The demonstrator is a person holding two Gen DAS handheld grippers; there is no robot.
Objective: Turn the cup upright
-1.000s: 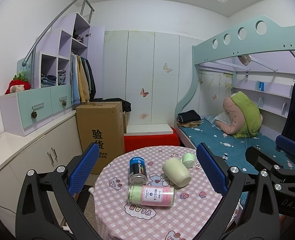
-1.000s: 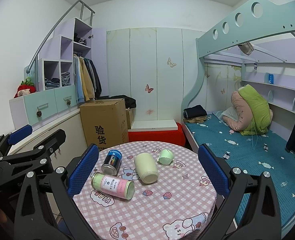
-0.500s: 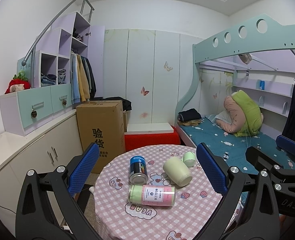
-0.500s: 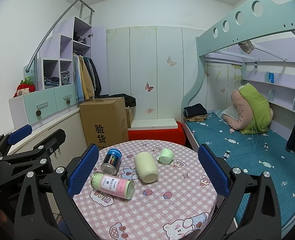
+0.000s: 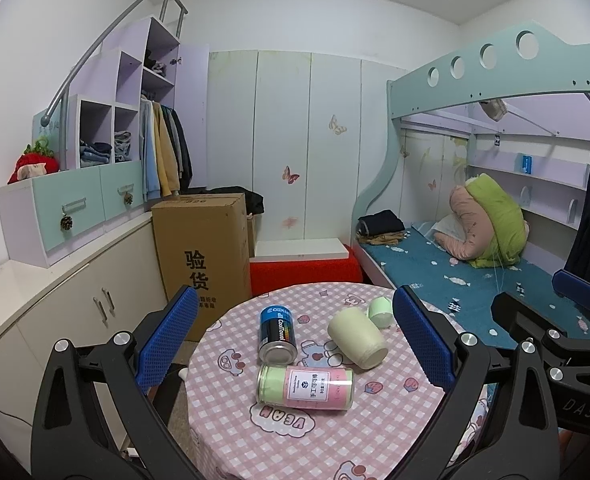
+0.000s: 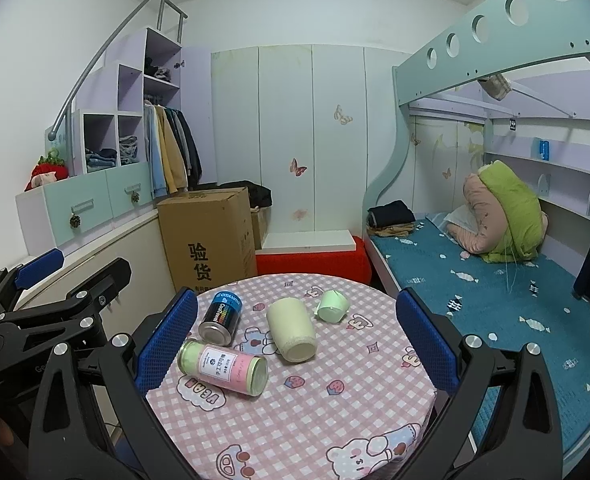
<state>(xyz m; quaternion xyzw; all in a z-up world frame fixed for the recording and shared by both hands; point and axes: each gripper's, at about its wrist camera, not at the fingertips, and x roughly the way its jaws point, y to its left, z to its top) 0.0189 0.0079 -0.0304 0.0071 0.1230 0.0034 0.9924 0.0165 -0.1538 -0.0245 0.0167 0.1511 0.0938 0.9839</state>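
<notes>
A cream cup point(image 5: 357, 337) lies on its side on the round pink checked table point(image 5: 335, 440); it also shows in the right wrist view point(image 6: 291, 334). A small green cup point(image 5: 380, 311) lies tipped behind it, seen too in the right wrist view point(image 6: 332, 306). My left gripper point(image 5: 295, 336) is open and empty, held above the table's near side. My right gripper point(image 6: 295, 336) is open and empty, likewise back from the cups.
A blue can point(image 5: 277, 334) and a green-pink jar point(image 5: 305, 387) lie on the table left of the cups. A cardboard box point(image 5: 205, 248) and cabinets stand to the left, a red bench point(image 5: 303, 270) behind, a bunk bed point(image 5: 475, 272) on the right.
Both views shift very slightly; the table and its objects keep their places. Both grippers stay open.
</notes>
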